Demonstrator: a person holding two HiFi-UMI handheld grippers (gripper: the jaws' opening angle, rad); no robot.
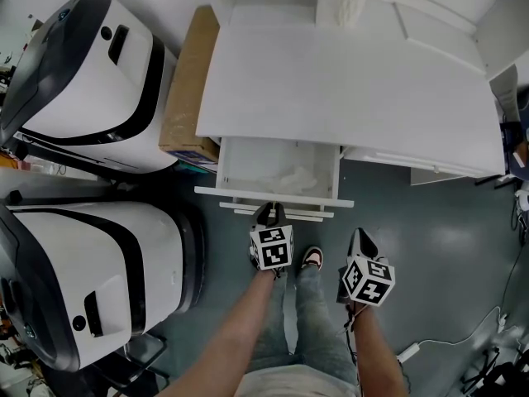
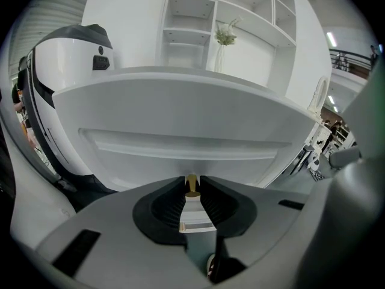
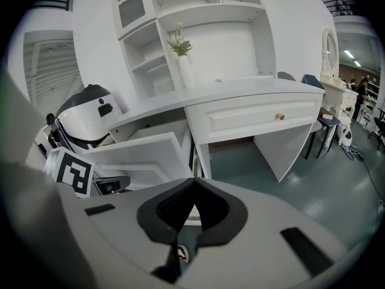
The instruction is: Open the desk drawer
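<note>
progress: white desk drawer [image 1: 273,197], centre frame, looks mostly pulled out | your left gripper [image 1: 269,216] clamps its small brass knob [image 2: 192,185] | your right gripper [image 3: 194,182]: closed, empty

Two grippers [image 1: 269,212] [image 1: 359,238]; two drawers [image 1: 248,195] [image 3: 264,119]

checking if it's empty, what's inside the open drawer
The drawer looks nearly empty: a white floor with a pale crumpled thing lying on it, too faint to name. The back part is covered by the desk top, so it cannot be seen.
</note>
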